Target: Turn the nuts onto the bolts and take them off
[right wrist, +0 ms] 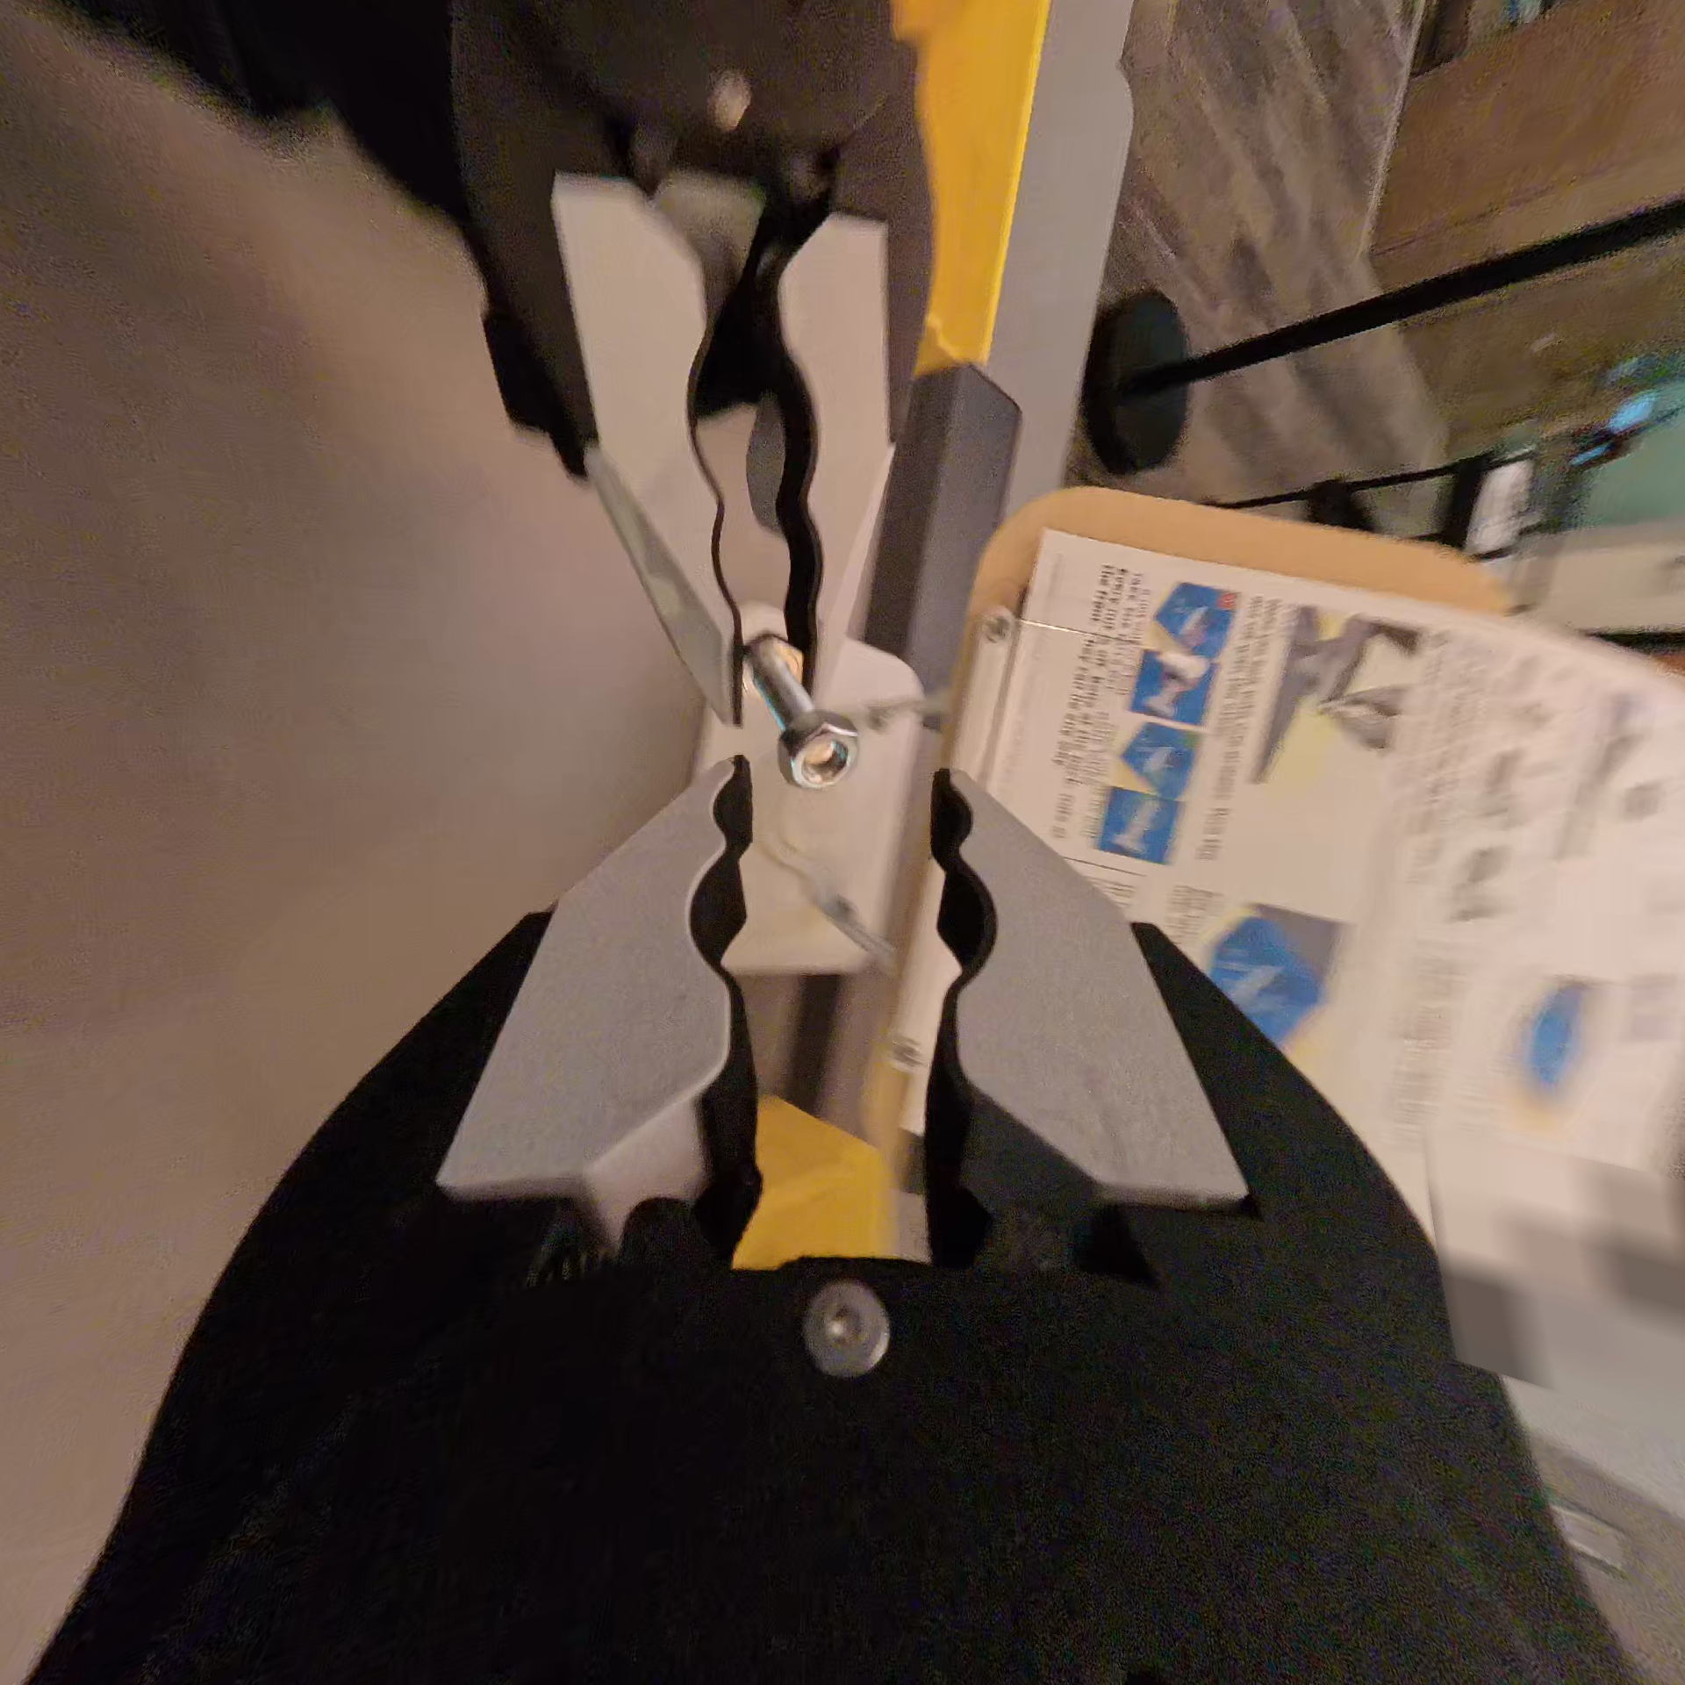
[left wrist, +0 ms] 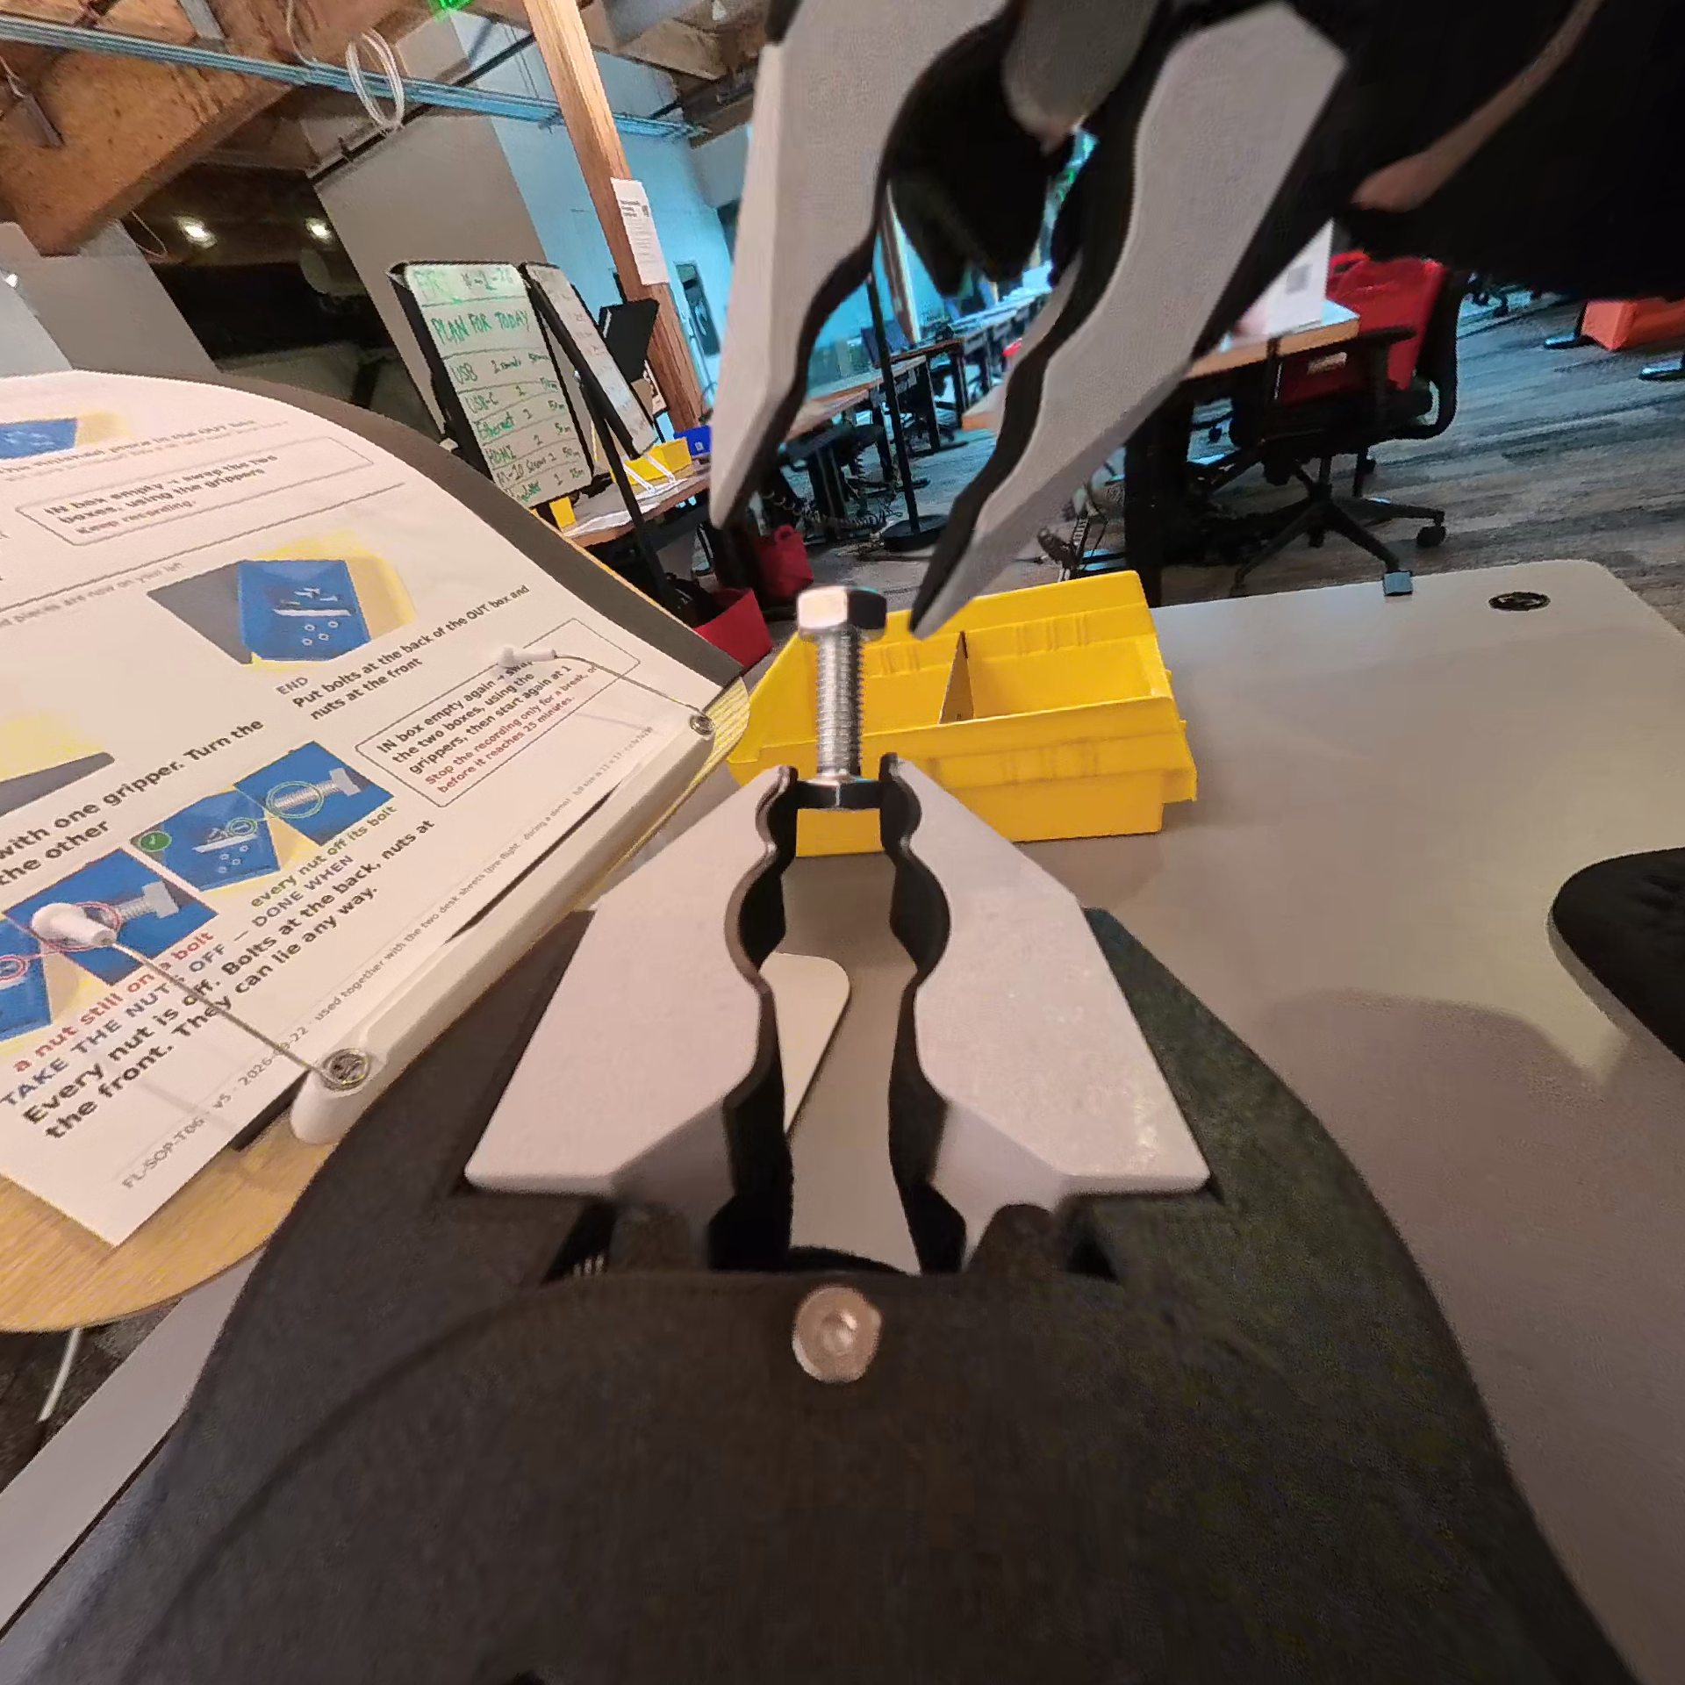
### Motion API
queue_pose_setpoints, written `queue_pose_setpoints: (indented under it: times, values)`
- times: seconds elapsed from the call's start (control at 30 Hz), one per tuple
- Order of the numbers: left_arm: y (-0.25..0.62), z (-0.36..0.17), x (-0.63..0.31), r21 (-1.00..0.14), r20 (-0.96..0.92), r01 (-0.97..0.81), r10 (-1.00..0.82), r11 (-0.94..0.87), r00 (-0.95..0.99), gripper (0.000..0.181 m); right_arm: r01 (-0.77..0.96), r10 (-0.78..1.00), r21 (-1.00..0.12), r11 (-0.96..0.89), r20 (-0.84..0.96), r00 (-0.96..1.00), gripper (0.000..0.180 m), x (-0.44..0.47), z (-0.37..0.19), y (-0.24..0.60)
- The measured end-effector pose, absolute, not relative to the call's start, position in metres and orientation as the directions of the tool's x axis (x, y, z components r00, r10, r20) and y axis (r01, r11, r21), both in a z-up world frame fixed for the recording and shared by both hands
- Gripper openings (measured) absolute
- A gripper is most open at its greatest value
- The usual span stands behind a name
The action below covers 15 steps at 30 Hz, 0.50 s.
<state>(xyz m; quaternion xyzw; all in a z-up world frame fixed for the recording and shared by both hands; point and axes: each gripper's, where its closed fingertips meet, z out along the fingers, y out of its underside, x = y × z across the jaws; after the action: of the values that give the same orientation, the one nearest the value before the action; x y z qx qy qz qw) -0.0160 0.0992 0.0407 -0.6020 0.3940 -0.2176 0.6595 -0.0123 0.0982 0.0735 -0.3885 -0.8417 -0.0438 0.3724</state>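
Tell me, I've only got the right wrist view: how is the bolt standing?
Observer: Upright. The left gripper clamps the bolt by its lower end, with the nut on top.
Operator: Where are my tips, seen from the side?
Observer: The right gripper is open, with one tip beside the nut and the other higher up.
Operator: Anything behind?
Observer: A yellow bin. The part I can see is empty.

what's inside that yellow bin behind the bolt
The yellow bin has a divider, and the compartment in view looks empty. Its front wall, the bolt and the left gripper hide the floor nearer the camera.
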Motion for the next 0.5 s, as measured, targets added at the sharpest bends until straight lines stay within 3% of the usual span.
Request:
queue_pose_setpoints:
  times: [0.07, 0.17, 0.3, 0.37, 0.5]
  values:
    - [0.100, 0.041, -0.016, -0.965, -0.260, -0.189, -0.758, 0.182, 0.599, 0.016, 0.711, 0.810, -0.449, 0.541, 0.507, -0.295, 0.030, -0.013, 0.077, 0.094]
    - [0.100, 0.041, -0.015, -0.962, -0.271, -0.196, -0.752, 0.189, 0.601, 0.016, 0.720, 0.953, -0.631, 0.291, 0.259, -0.158, 0.030, -0.012, 0.075, 0.096]
    - [0.099, 0.040, -0.012, -0.957, -0.287, -0.212, -0.746, 0.197, 0.601, 0.016, 0.709, 0.991, -0.693, 0.130, 0.067, -0.116, 0.027, -0.013, 0.066, 0.093]
    - [0.100, 0.040, -0.011, -0.957, -0.288, -0.214, -0.747, 0.197, 0.599, 0.016, 0.704, 0.992, -0.700, 0.115, 0.038, -0.124, 0.017, -0.013, 0.064, 0.091]
    - [0.101, 0.037, -0.012, -0.956, -0.289, -0.221, -0.745, 0.192, 0.601, 0.016, 0.702, 0.987, -0.697, 0.146, 0.055, -0.151, 0.017, -0.014, 0.062, 0.091]
